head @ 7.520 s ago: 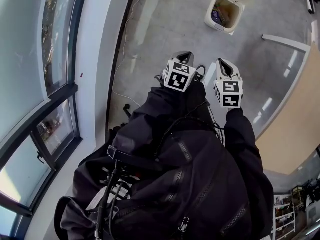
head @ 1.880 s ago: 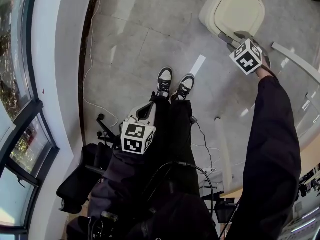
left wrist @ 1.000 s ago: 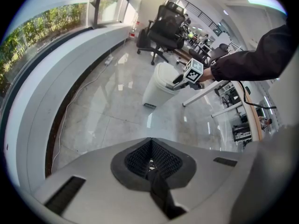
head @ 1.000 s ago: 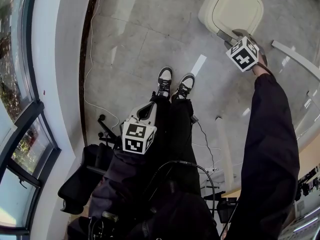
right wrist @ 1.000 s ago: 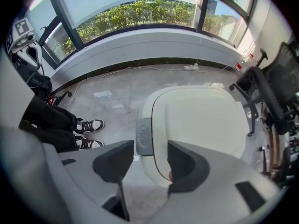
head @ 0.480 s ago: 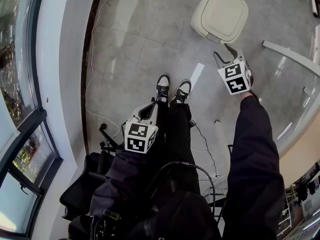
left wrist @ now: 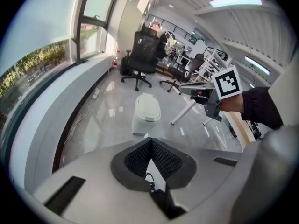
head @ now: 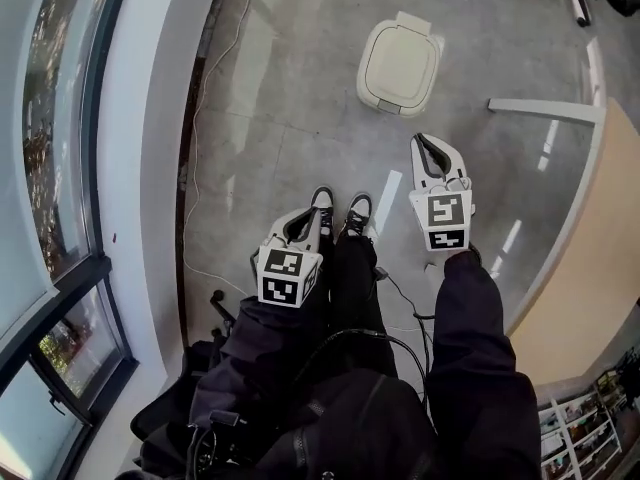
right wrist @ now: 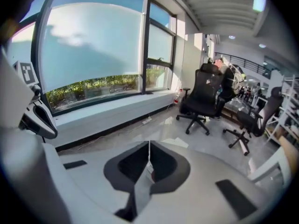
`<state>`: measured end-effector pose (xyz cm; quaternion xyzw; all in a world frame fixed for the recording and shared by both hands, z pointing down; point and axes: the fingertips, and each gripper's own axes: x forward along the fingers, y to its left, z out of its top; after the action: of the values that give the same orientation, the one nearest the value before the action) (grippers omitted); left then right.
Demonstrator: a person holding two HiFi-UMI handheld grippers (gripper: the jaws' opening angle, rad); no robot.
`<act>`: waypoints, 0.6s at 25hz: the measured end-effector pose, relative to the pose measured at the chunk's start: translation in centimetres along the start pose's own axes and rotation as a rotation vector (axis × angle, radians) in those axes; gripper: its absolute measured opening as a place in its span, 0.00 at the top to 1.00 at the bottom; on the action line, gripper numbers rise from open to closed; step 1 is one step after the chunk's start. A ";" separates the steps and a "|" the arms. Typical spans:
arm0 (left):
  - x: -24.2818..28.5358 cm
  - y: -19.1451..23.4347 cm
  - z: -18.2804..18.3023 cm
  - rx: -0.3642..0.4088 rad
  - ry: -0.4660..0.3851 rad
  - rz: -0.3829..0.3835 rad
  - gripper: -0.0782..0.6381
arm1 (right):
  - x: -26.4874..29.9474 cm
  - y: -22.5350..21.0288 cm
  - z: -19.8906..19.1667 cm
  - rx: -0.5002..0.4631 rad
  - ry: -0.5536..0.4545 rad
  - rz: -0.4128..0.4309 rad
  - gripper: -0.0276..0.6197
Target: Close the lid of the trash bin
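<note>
The cream trash bin (head: 400, 63) stands on the grey floor ahead of me with its lid (left wrist: 148, 107) down flat. My right gripper (head: 426, 144) hangs in the air well short of the bin and touches nothing. Its jaws have just been closing and now meet, with nothing between them (right wrist: 149, 146). My left gripper (head: 306, 218) is held low over my legs, jaws shut and empty (left wrist: 150, 142). The left gripper view shows the right gripper (left wrist: 198, 90) off to the right of the bin.
My two shoes (head: 340, 208) stand behind the bin. A white cable (head: 205, 98) trails along the window wall on the left. A white desk leg (head: 540, 108) crosses the floor at right. Black office chairs (left wrist: 140, 55) stand beyond the bin.
The bin's lid, open in the oldest frame, is down. The right gripper has lifted off the bin and drawn back toward me, jaws closed. The left gripper has risen too.
</note>
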<state>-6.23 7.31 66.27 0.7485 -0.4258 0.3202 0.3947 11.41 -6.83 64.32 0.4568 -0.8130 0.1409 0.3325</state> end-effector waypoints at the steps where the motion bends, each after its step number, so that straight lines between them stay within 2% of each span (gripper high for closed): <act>1: -0.7 -0.5 1.7 0.008 -0.031 0.000 0.89 | -1.5 -0.3 1.6 0.007 -0.027 -0.020 0.94; 5: -4.1 -3.3 9.4 0.050 -0.177 -0.013 0.89 | -8.0 -1.4 7.9 0.038 -0.120 -0.087 0.95; 9: -9.9 -7.6 16.1 0.083 -0.321 -0.063 0.89 | -15.3 -0.9 12.7 0.078 -0.179 -0.125 0.95; 15: -19.5 -13.8 26.5 0.176 -0.603 -0.090 0.89 | -25.4 -2.0 20.4 0.152 -0.344 -0.255 0.95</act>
<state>1.37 -3.59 33.15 0.8590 -0.4610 0.1017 0.1982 13.81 -2.32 32.10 0.5967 -0.7806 0.0784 0.1687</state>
